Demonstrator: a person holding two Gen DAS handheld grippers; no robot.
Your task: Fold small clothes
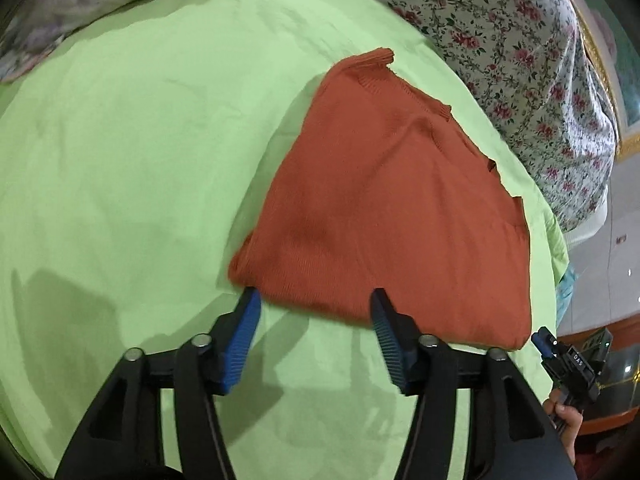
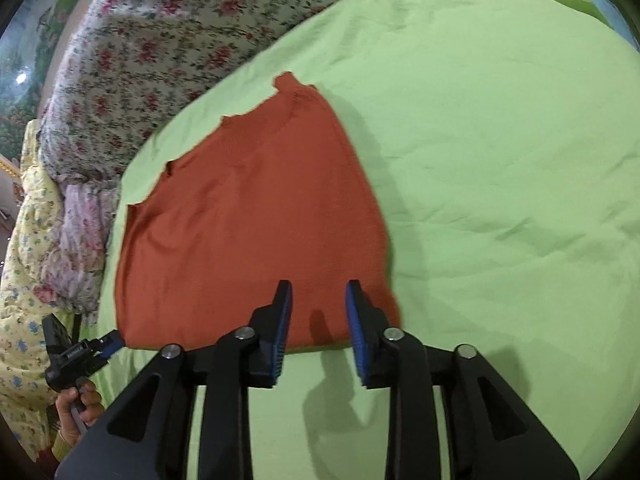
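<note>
One orange sweater (image 1: 384, 208) lay folded on one green sheet (image 1: 120, 152), with one flowered quilt (image 1: 500, 48) bunched at its one o'clock. Two tongs hung over the sweater's near edge. The left gripper (image 1: 314, 300) stood spread wide, holding nothing. The right gripper (image 2: 318, 292) stood narrower, parted too, its pads clear of the knit.
</note>
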